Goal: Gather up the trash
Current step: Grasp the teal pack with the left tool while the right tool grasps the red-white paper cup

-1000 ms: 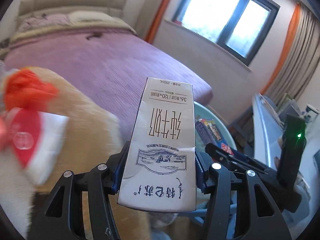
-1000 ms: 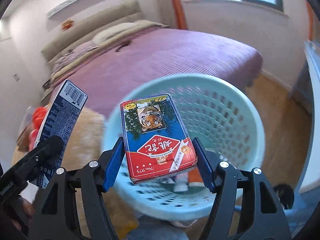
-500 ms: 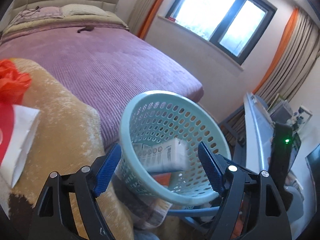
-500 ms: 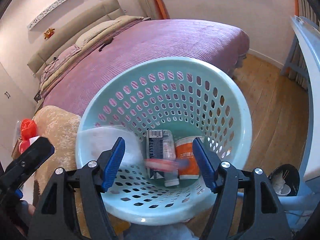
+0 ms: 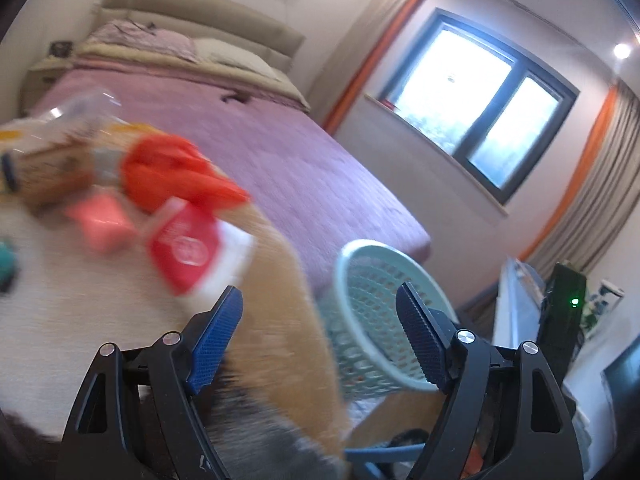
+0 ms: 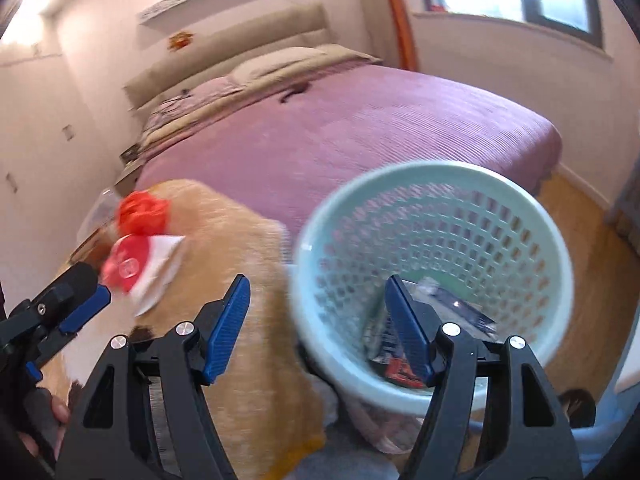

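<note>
A pale green perforated basket (image 6: 520, 208) stands beside the bed; it also shows in the left wrist view (image 5: 352, 264). Cartons and a card box (image 6: 400, 368) lie inside it. My left gripper (image 5: 320, 340) is open and empty, over a fluffy tan and white rug (image 5: 80, 312). My right gripper (image 6: 318, 328) is open and empty at the basket's near left rim. On the rug lie a red and white wrapper (image 5: 188, 248), an orange-red crumpled bag (image 5: 172, 172), a pink piece (image 5: 100, 224) and a blurred clear bottle (image 5: 52, 148). The left gripper also appears in the right wrist view (image 6: 60, 308).
A bed with a purple cover (image 6: 360, 128) lies behind the rug and basket. A window (image 5: 488, 104) with orange-edged curtains is on the right. A white desk edge (image 5: 516, 304) stands right of the basket. Wood floor (image 6: 592, 248) shows by the bed.
Both grippers let go of their items, the milk carton and the card box, which dropped into the basket. Both have since swung left toward the rug and its trash.
</note>
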